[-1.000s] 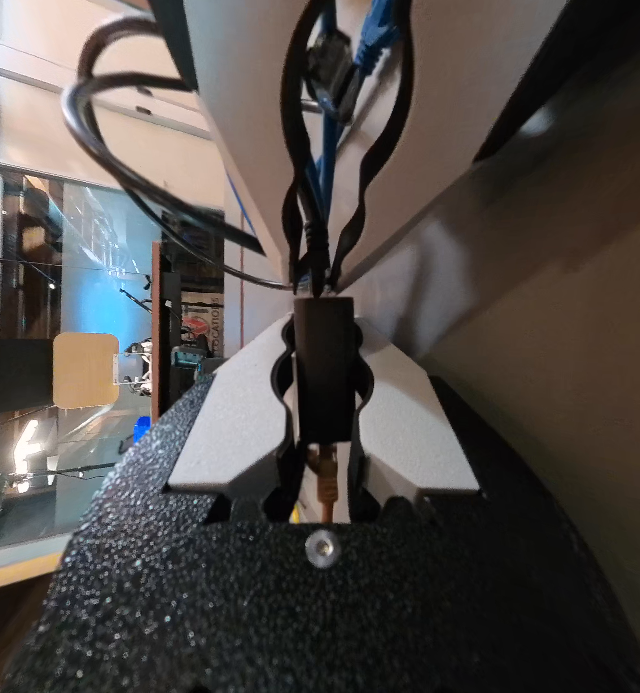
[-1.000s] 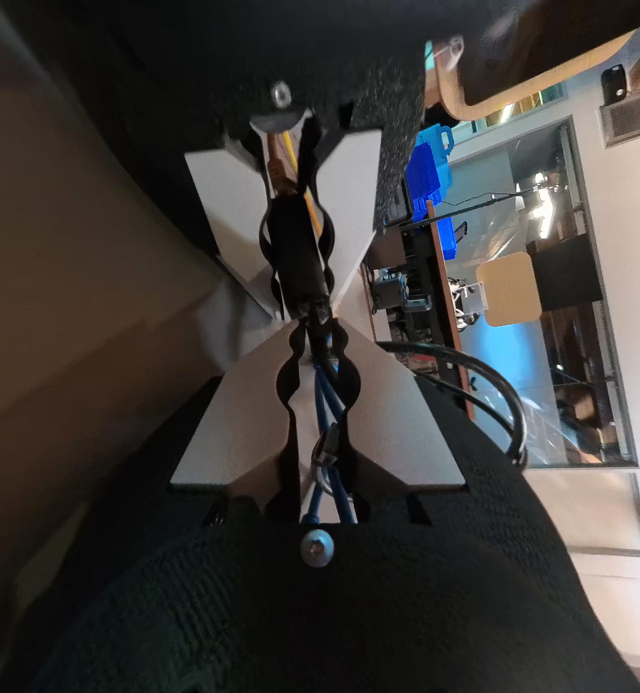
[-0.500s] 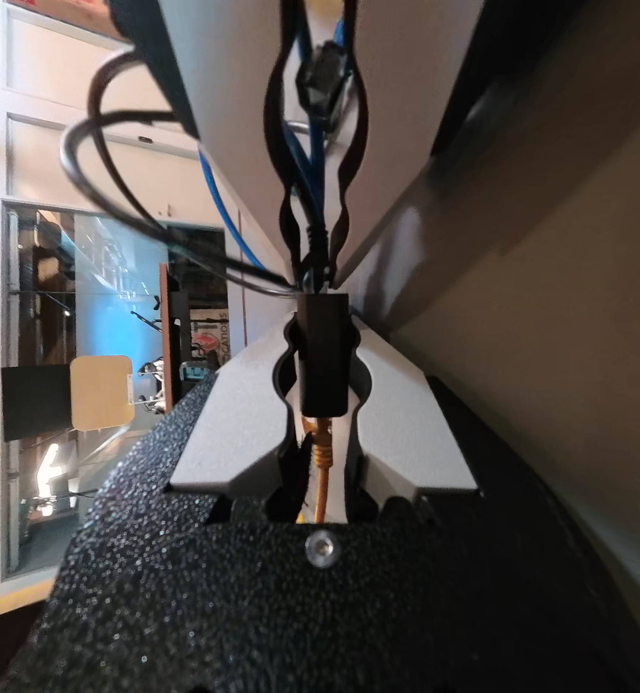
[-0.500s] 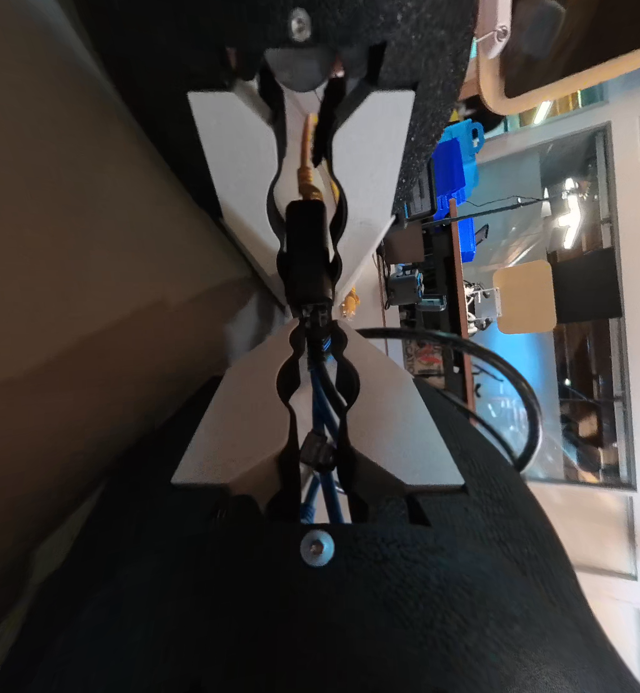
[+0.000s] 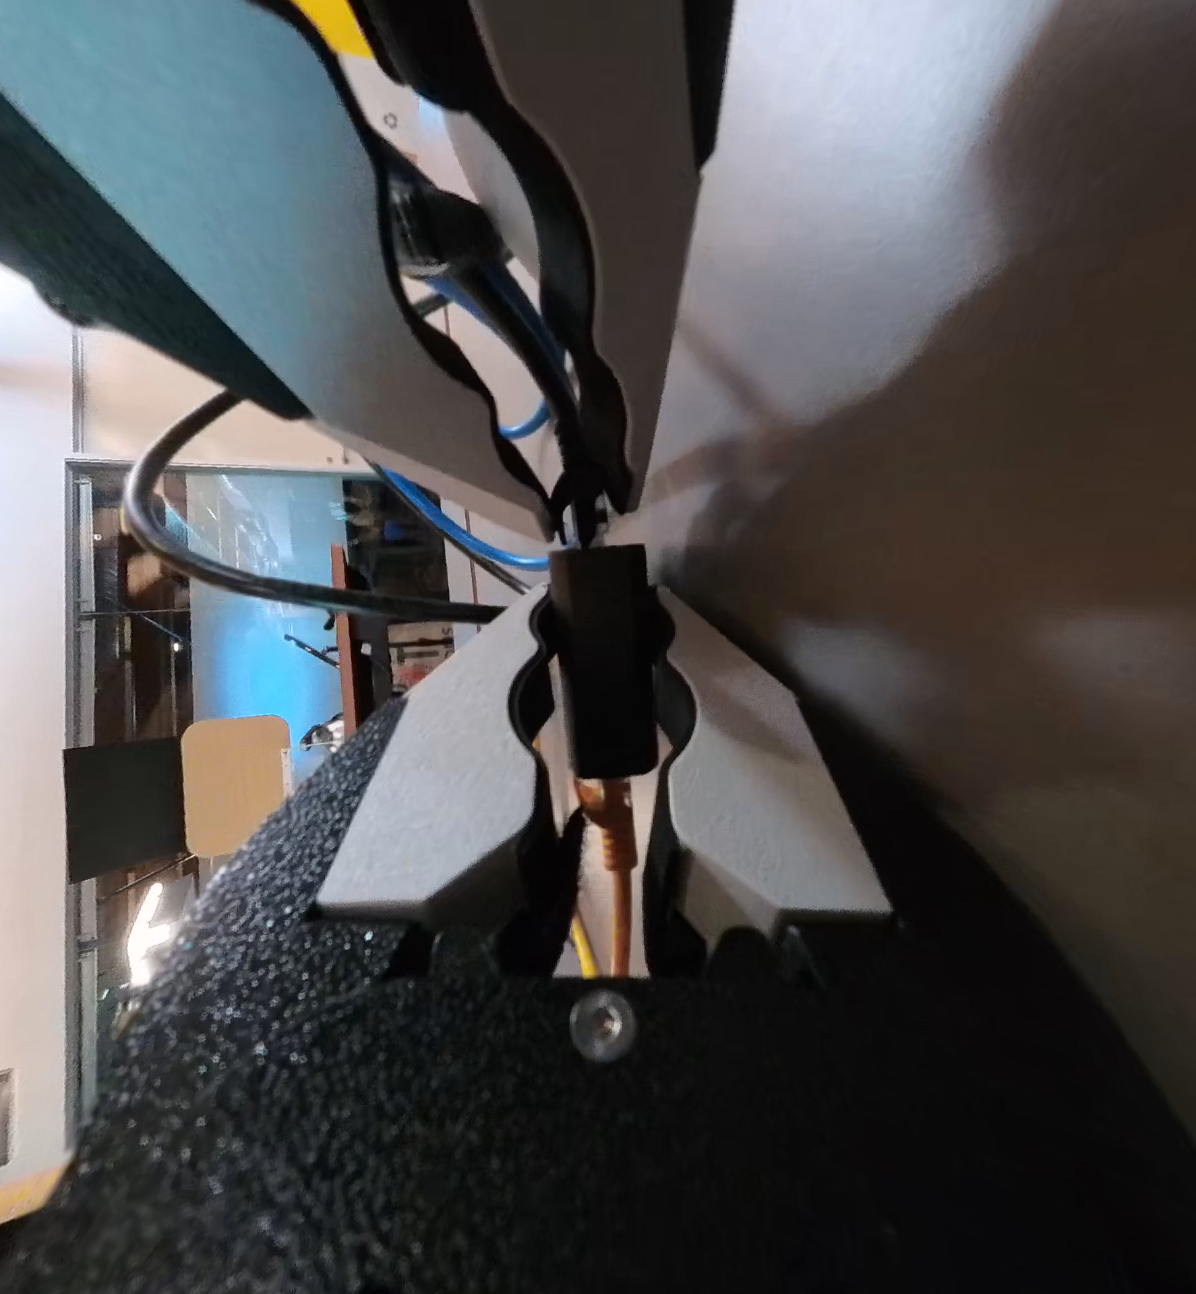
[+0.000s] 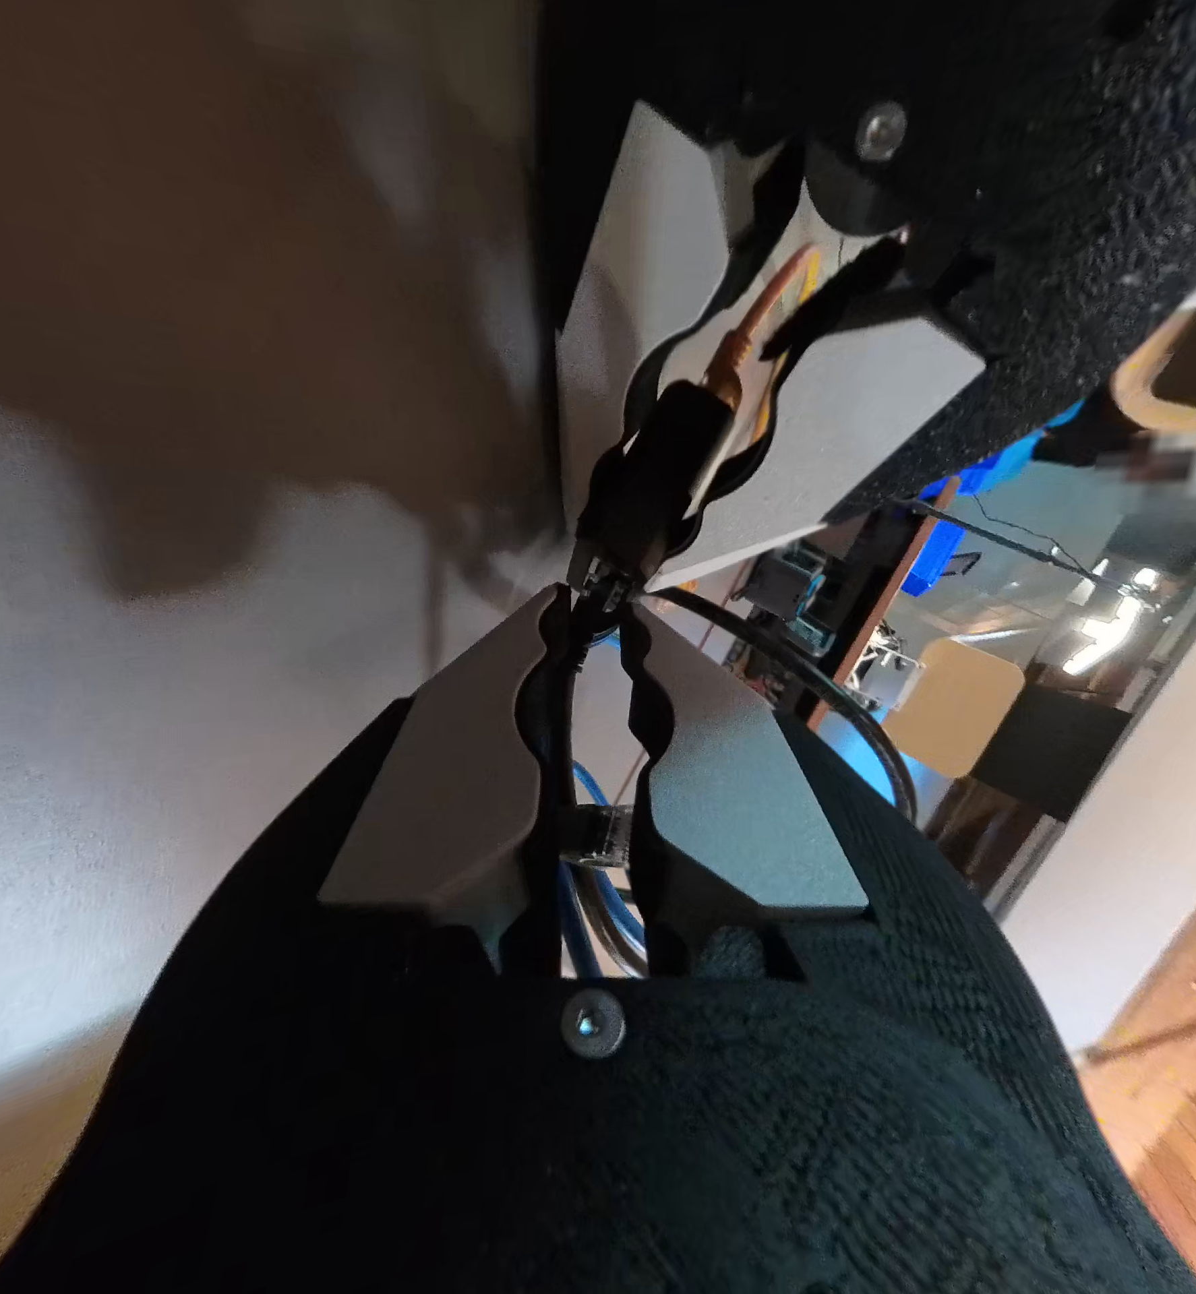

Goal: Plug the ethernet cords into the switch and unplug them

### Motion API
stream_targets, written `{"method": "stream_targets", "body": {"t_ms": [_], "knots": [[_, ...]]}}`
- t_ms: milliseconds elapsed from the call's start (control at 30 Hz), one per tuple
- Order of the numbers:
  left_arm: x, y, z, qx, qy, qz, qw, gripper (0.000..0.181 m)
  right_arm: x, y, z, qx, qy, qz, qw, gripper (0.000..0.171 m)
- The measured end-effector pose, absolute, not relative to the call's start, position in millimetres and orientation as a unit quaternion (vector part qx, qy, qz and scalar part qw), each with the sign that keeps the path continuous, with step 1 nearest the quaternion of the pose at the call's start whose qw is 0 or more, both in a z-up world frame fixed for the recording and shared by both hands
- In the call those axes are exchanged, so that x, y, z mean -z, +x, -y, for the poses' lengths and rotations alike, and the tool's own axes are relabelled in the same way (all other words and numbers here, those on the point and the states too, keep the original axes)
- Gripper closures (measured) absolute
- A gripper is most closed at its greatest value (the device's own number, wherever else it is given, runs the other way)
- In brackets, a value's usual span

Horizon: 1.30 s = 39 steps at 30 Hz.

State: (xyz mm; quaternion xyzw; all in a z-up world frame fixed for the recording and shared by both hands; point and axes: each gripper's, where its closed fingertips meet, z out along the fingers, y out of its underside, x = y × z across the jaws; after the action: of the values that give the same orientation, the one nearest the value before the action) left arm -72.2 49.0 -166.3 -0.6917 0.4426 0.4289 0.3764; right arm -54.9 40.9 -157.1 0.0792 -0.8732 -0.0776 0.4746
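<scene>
Left gripper [image 5: 606,672] clamped on a small black block, the switch [image 5: 606,665], wavy black pads pressed against both its sides. Right gripper [image 6: 592,609] tip to tip with it from the far side, pinched shut on a black plug [image 6: 599,585] right at the block's far end; whether that plug sits seated in the port or just at its mouth, cannot tell.

Out of the near end of the switch, an orange cord [image 5: 613,847] with a ribbed boot, plugged in and running back between the left fingers, with a yellow cord [image 5: 585,952] beside it lower down. Behind the right gripper's tips, blue cords [image 6: 585,903] threaded between its fingers, plus a loose clear-tipped connector [image 6: 595,837] dangling in the gap. In the left wrist view, blue cord [image 5: 469,539] also looping out to the left of the switch, and a thick black cable [image 5: 245,567] sweeping in a wide arc further left.

Close on the right in the left wrist view, a blurred pale and brown surface [image 5: 966,490] filling the frame. Far left, a glass partition [image 5: 259,602] with a tan rounded panel [image 5: 234,784] and a dark panel [image 5: 122,809] in front. In the right wrist view, wooden floor [image 6: 1183,1092] at lower right.
</scene>
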Motion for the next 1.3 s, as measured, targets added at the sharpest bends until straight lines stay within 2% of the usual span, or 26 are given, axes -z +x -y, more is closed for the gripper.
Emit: {"method": "stream_targets", "body": {"t_ms": [200,400,533,567,633,700,833,967,1200,1300], "knots": [[166,-58,-52,-0.402,-0.676,-0.462,0.409,0.158,156,-42,-41,0.015,0.053,0.887,0.459,0.159],[157,-25,-45,-0.252,-0.709,-0.441,0.489,0.159,142,-15,-28,-0.184,-0.066,0.898,0.394,0.159],[156,-28,-53,-0.283,-0.738,-0.404,0.46,0.159,142,-17,-40,-0.163,-0.147,0.873,0.436,0.158],[156,-30,-54,-0.296,-0.741,-0.397,0.454,0.159,141,-20,-44,-0.137,-0.154,0.858,0.471,0.153],[157,-27,-56,-0.291,-0.75,-0.383,0.454,0.159,143,-24,-61,-0.047,-0.164,0.828,0.534,0.123],[157,-26,-56,-0.294,-0.751,-0.38,0.454,0.159,151,-26,-68,0.0,-0.172,0.811,0.559,0.113],[158,-23,-56,-0.303,-0.745,-0.388,0.45,0.159,153,-31,-68,0.04,-0.168,0.775,0.608,0.127],[155,-26,-57,-0.307,-0.744,-0.382,0.455,0.159,147,-35,-67,0.084,-0.137,0.751,0.641,0.152],[159,-28,-55,-0.314,-0.742,-0.4,0.438,0.159,154,-34,-65,0.089,-0.122,0.771,0.619,0.157],[164,-28,-52,-0.329,-0.729,-0.438,0.411,0.159,161,-31,-61,0.117,-0.054,0.795,0.593,0.158]]}}
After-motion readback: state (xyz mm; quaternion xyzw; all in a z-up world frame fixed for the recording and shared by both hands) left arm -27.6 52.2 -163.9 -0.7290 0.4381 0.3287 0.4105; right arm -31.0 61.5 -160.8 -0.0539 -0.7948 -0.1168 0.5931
